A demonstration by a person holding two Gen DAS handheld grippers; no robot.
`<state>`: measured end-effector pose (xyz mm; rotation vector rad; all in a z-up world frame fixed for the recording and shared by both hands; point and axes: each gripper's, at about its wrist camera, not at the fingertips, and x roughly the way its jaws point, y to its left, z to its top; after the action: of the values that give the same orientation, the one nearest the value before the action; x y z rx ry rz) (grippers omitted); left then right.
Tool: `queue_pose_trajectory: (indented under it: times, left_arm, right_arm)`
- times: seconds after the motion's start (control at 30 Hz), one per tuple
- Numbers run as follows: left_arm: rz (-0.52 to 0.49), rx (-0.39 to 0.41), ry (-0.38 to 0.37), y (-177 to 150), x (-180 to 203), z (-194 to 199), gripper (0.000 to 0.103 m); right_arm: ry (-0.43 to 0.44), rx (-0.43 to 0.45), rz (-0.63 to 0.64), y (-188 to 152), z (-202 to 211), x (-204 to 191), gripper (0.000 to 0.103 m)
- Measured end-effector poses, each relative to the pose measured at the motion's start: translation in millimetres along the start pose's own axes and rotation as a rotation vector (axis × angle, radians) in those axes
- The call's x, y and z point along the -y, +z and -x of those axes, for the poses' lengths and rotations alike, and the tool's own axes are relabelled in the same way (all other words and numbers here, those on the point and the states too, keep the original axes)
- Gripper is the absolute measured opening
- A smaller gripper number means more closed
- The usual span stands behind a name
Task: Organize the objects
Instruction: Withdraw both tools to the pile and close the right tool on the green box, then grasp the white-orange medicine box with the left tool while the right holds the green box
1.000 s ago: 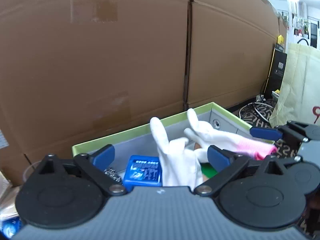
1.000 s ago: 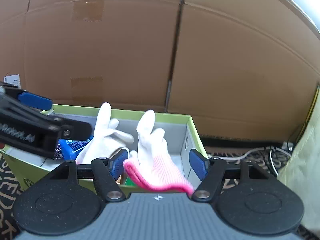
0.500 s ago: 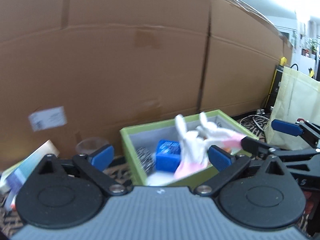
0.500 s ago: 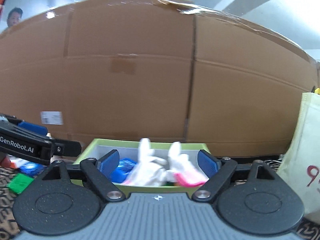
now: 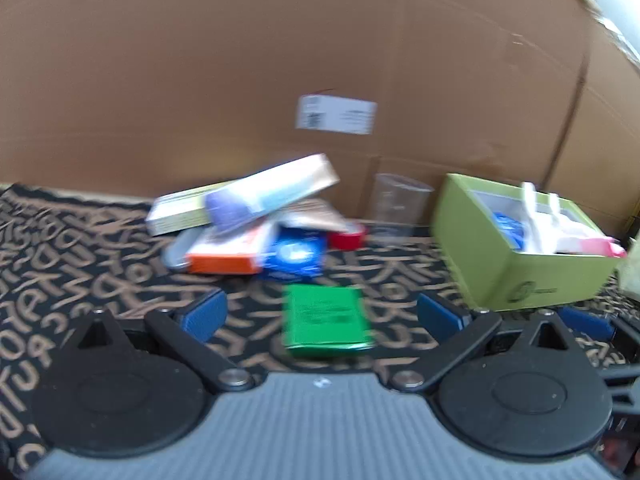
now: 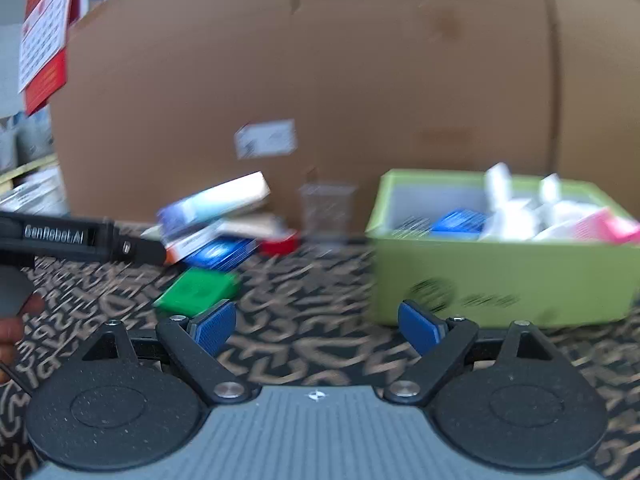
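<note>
A green box (image 5: 532,280) (image 6: 500,276) stands on the patterned mat at the right and holds white gloves with pink cuffs (image 5: 548,232) (image 6: 520,216) and a blue packet (image 6: 460,220). A flat green packet (image 5: 324,320) (image 6: 196,290) lies on the mat, just ahead of my left gripper (image 5: 322,316), which is open and empty. My right gripper (image 6: 316,326) is open and empty, left of the box's front. A pile of small boxes (image 5: 248,220) (image 6: 216,220) lies behind the green packet.
A big cardboard wall (image 5: 280,60) closes the back. A clear plastic cup (image 5: 400,204) (image 6: 326,208) stands between pile and box. The left gripper's arm (image 6: 80,240) crosses the left of the right wrist view.
Both grippers have pulled back from the green box and swung left. The gloves stay in the box. The pile and green packet have come into view.
</note>
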<state>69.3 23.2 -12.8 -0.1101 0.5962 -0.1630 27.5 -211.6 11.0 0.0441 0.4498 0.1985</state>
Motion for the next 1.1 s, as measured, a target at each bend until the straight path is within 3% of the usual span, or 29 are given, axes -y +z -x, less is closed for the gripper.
queue_pose_trajectory:
  times: [0.33, 0.53, 0.63, 0.87, 0.97, 1.0, 1.03, 1.1]
  left_arm:
    - [0.006, -0.025, 0.069, 11, -51, -17, 0.103]
    - [-0.021, -0.055, 0.085, 23, -56, -52, 0.103]
    - [-0.021, -0.069, 0.095, 29, -55, -73, 0.103]
    - [-0.051, -0.091, 0.124, 37, -58, -113, 0.103]
    - [-0.068, -0.084, 0.131, 35, -58, -119, 0.091]
    - [-0.067, -0.086, 0.102, 35, -59, -117, 0.072]
    - [-0.067, -0.088, 0.071, 36, -58, -113, 0.067]
    - [-0.102, -0.100, 0.082, 35, -51, -106, 0.066]
  right_arm:
    - [0.111, -0.096, 0.046, 3, -62, -78, 0.091]
    - [0.077, -0.144, 0.056, 9, -104, -110, 0.090]
    - [0.037, -0.172, 0.051, 8, -112, -110, 0.071]
    - [0.058, -0.169, 0.023, -3, -82, -82, 0.071]
    - [0.065, -0.173, 0.020, -7, -68, -73, 0.071]
    - [0.067, -0.174, 0.025, -8, -64, -71, 0.071]
    - [0.071, -0.174, 0.026, -8, -61, -69, 0.071]
    - [0.080, -0.171, 0.014, -9, -54, -64, 0.071]
